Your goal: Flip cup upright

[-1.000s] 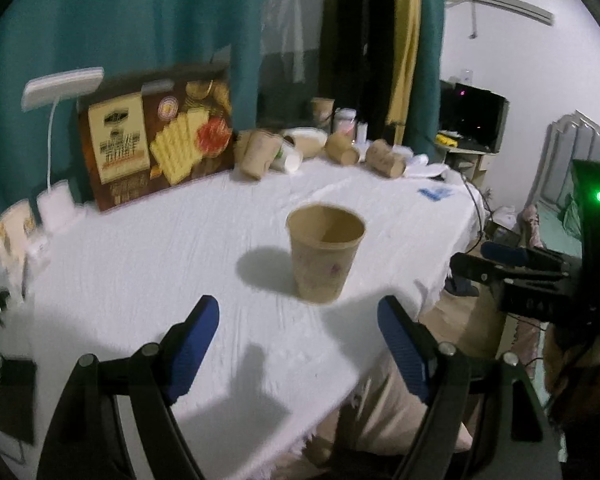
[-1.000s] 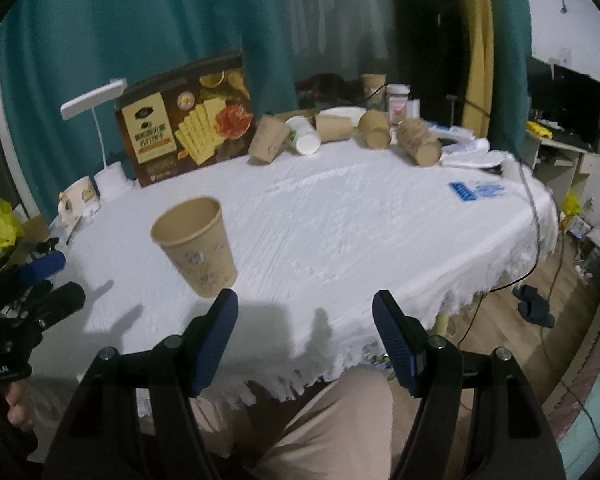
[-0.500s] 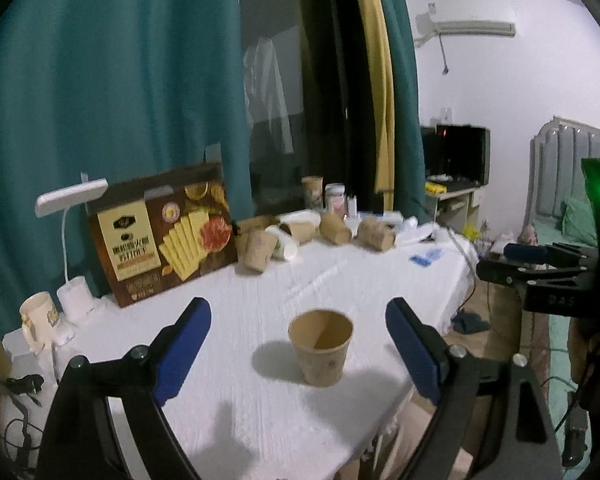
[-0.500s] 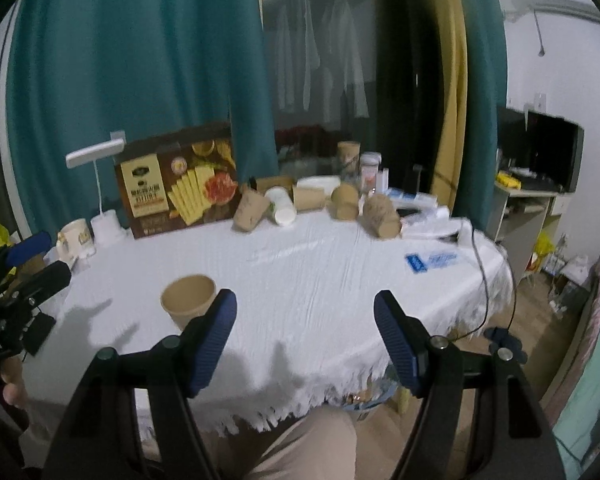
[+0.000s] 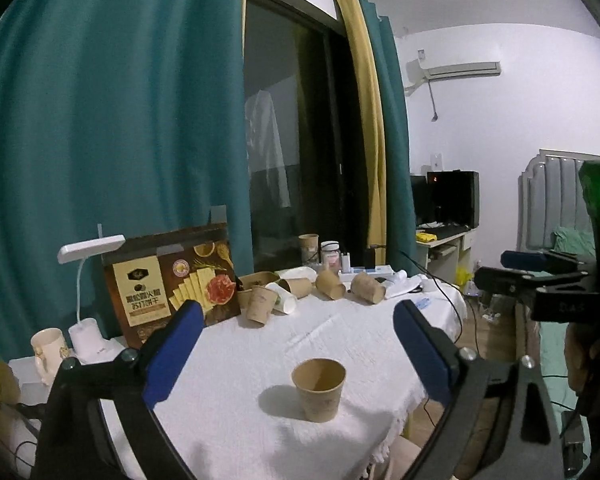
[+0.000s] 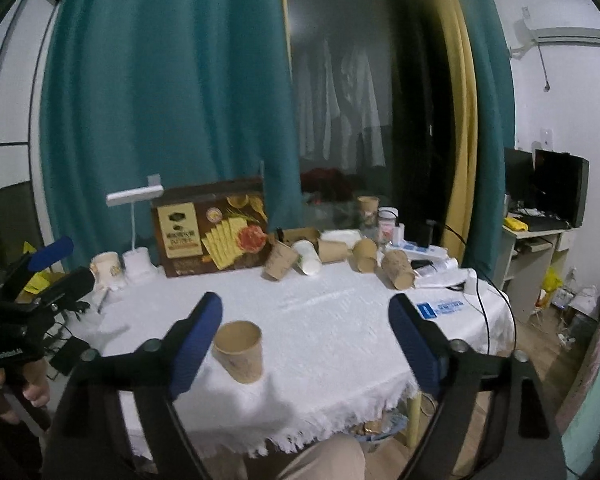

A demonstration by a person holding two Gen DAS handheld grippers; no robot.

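Sitting upright near the table [image 5: 260,344] front edge, cup [image 5: 319,389] is looking done; left gripper [image 5: 296,340] and right gripper [image 6: 305,334] are both gaping wide, empty, so a stray swing risks toppling it.

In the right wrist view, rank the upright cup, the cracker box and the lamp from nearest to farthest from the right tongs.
1. Upright cup: on the tablecloth's near edge, by the left finger of the right tongs.
2. Cracker box: standing at the table's back, left of centre.
3. Lamp: back left, beside the box; too close to the box to call firmly.
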